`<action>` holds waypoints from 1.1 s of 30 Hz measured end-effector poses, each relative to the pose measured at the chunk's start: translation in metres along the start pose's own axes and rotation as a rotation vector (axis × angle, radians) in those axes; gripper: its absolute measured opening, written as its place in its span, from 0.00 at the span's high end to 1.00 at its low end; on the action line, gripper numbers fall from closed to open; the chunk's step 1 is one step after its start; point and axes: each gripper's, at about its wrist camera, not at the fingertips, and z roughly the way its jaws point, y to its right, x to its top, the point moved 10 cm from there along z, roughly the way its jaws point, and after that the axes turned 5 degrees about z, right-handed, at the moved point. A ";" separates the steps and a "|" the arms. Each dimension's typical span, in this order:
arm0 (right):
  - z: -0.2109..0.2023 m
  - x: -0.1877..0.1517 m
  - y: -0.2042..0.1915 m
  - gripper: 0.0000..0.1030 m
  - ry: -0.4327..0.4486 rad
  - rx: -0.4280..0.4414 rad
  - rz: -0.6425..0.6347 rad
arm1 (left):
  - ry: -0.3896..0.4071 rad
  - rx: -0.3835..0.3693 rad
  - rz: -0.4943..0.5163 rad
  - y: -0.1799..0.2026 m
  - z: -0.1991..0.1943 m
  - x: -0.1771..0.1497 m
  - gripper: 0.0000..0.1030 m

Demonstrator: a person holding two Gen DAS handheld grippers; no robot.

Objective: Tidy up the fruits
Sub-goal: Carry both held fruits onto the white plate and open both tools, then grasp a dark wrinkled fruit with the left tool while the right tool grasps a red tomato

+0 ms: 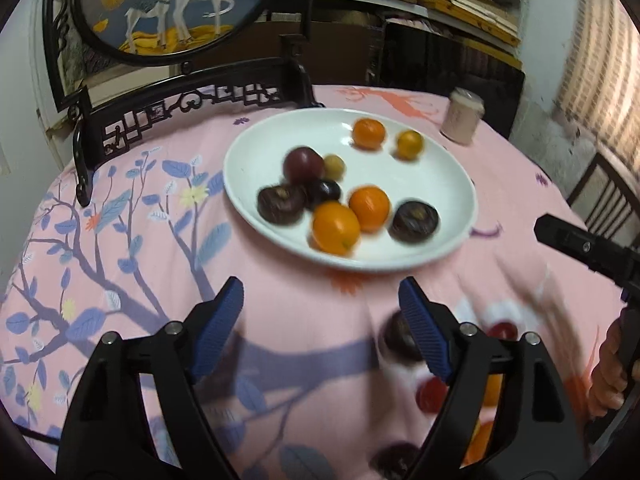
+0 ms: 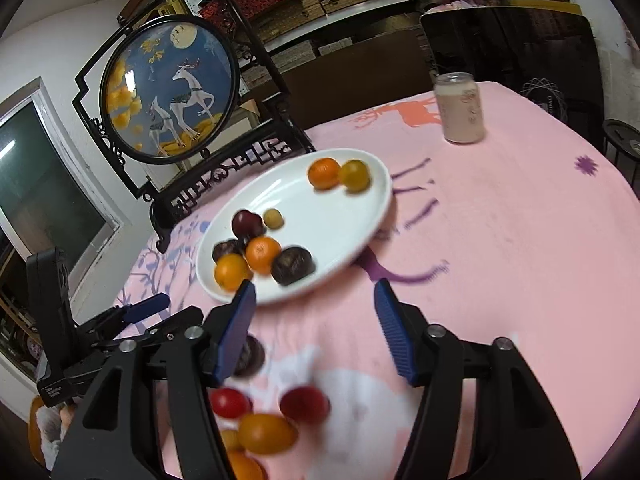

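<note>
A white plate (image 1: 436,168) holds several oranges (image 1: 336,228) and dark purple fruits (image 1: 280,204), plus a small yellow one. It also shows in the right wrist view (image 2: 320,220). More fruits lie loose on the pink cloth near me: red ones (image 2: 304,404), an orange one (image 2: 266,434) and a dark one (image 2: 252,356). My left gripper (image 1: 320,328) is open and empty, just in front of the plate. My right gripper (image 2: 314,328) is open and empty above the loose fruits. The left gripper (image 2: 132,312) also shows at the left of the right wrist view.
A pink drink can (image 2: 460,108) stands at the table's far right. A black wooden stand with a round deer painting (image 2: 172,88) sits behind the plate. The right gripper's body (image 1: 588,248) shows at the right of the left wrist view. Shelves stand beyond the table.
</note>
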 end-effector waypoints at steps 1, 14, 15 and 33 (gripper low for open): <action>-0.002 -0.001 0.002 0.35 0.002 -0.006 0.007 | -0.002 -0.004 0.015 0.006 -0.002 -0.004 0.19; -0.005 -0.001 0.009 0.29 -0.005 -0.029 0.029 | -0.040 0.013 0.141 0.046 0.013 -0.020 0.18; -0.005 -0.001 0.009 0.29 -0.005 -0.029 0.030 | -0.042 0.016 0.144 0.046 0.015 -0.020 0.18; 0.004 -0.017 0.011 0.29 -0.067 -0.027 0.031 | -0.077 -0.090 0.046 0.028 0.013 -0.026 0.60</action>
